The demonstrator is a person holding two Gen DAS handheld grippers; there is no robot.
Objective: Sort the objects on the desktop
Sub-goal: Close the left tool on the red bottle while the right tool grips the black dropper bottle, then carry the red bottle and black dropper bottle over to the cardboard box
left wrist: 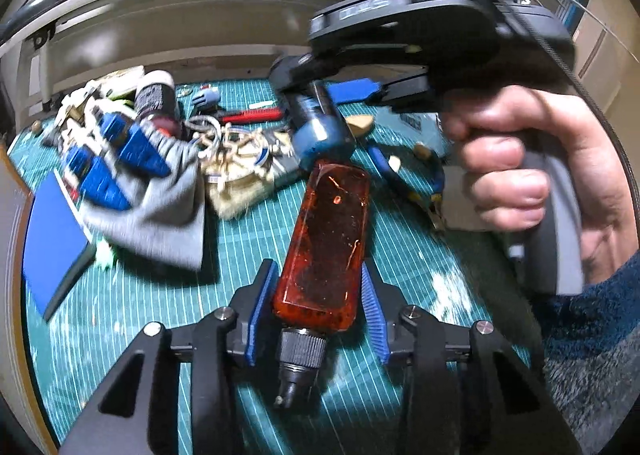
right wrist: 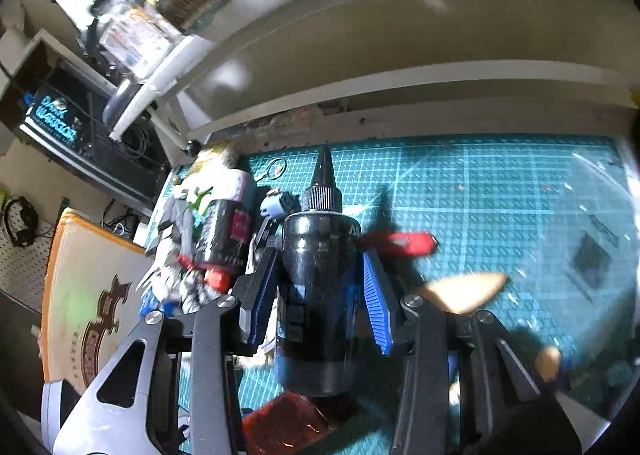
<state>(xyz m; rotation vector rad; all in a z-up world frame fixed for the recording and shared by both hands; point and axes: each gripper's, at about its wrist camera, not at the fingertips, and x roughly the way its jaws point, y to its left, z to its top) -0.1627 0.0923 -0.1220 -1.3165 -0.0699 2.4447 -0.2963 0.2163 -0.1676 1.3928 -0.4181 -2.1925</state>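
Held amber bottle point(left wrist: 322, 243) clamped in left tool point(left wrist: 316, 309), dark bottle point(right wrist: 316, 295) clamped in right tool point(right wrist: 320, 297), both lifted above counter point(right wrist: 500, 195), probably for grouping bottles together

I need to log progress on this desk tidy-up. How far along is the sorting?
Nothing looks sorted yet. In hand: the left gripper is shut on the orange bottle, and the right gripper is shut on the dark bottle, both above the green cutting mat. Left to do: the grey cloth, the red tool, the blue-handled pliers and the remaining clutter.
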